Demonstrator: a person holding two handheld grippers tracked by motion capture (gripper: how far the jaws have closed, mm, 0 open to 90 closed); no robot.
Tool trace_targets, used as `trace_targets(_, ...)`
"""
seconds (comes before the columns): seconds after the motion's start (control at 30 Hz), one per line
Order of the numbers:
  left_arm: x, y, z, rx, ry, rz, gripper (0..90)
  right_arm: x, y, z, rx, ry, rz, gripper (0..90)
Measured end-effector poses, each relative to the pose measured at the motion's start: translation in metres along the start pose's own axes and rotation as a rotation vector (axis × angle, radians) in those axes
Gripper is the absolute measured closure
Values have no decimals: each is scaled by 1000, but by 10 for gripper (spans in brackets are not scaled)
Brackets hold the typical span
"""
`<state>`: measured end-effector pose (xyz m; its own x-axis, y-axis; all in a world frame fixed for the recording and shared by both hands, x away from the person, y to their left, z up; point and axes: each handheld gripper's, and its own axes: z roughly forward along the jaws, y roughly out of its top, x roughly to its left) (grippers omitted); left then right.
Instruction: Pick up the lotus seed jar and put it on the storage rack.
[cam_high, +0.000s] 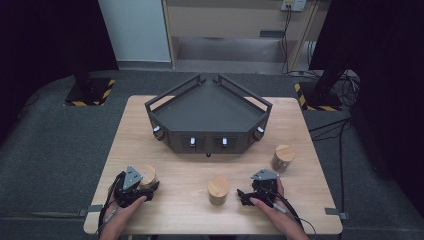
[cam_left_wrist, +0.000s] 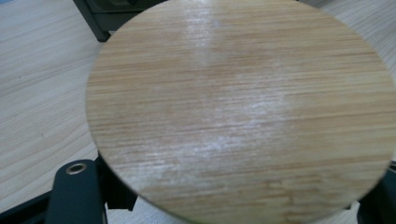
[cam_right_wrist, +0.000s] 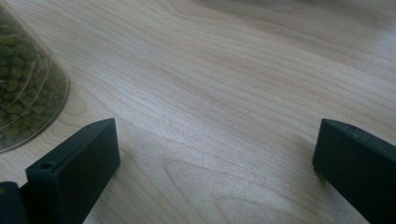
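Grey carpet surrounds the wooden surface (cam_high: 175, 180), with a black tray (cam_high: 207, 107) at its far middle. Both forearms come in low from the near edge. Near-left of the tray, the left claw (cam_high: 142, 186) has closed on a wood-lidded jar (cam_high: 148, 175); the left gripper view shows its round lid (cam_left_wrist: 243, 107), though pad contact is probably hidden beneath. Near-right of the tray, the right claw (cam_high: 243, 196) rests wide open, holding nothing. The right gripper view reveals green grains in the middle jar (cam_right_wrist: 23, 79). A third jar (cam_high: 283, 158) stands right of the tray.
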<state>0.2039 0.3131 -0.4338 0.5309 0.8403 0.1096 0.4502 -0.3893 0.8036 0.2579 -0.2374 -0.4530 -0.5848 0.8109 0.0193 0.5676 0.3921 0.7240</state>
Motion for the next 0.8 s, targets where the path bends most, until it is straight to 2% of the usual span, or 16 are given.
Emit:
trace_targets(0.23, 7, 7, -3, 8, -33, 39, 241, 0, 0, 0, 0, 0, 0, 7)
trace_targets(0.53, 17, 16, -4, 20, -61, 49, 242, 0, 0, 0, 0, 0, 0, 7)
trace_targets(0.8, 17, 30, -2, 34, -86, 87, 242, 0, 0, 0, 0, 0, 0, 7)
